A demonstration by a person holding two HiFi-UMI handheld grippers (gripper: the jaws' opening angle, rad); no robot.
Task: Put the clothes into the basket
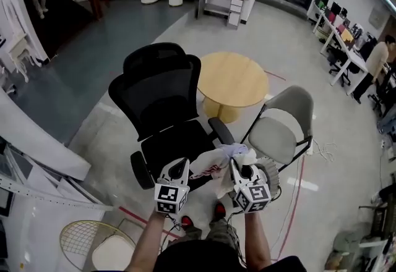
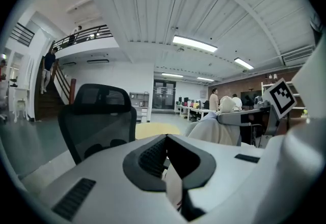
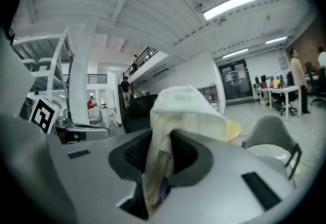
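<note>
Jaws of the right gripper (image 3: 158, 163) are clamped on a thick cream bunch of the garment (image 3: 181, 108); the left gripper (image 2: 170, 163) pinches a thin printed edge. Light and limp, it sags between them above the black chair (image 1: 162, 104), well apart from the wire basket (image 1: 69, 233). Bunched folds should hold better; the thin edge might slip.

Floor: everything in front of you stands on a pale polished concrete floor (image 1: 297, 60), with a darker blue-grey stretch at far left.
Near left: a gold wire basket with a white lining (image 1: 77, 233) sits on it beside your feet.
Middle: a black mesh office chair (image 1: 162, 104) stands directly ahead of you.
Far right of it: a round light-wood table (image 1: 232, 79).
Right: a grey padded chair with a black frame (image 1: 278, 131), near that table.
Markings: red tape lines (image 1: 296, 193) run along the floor at near right.
</note>
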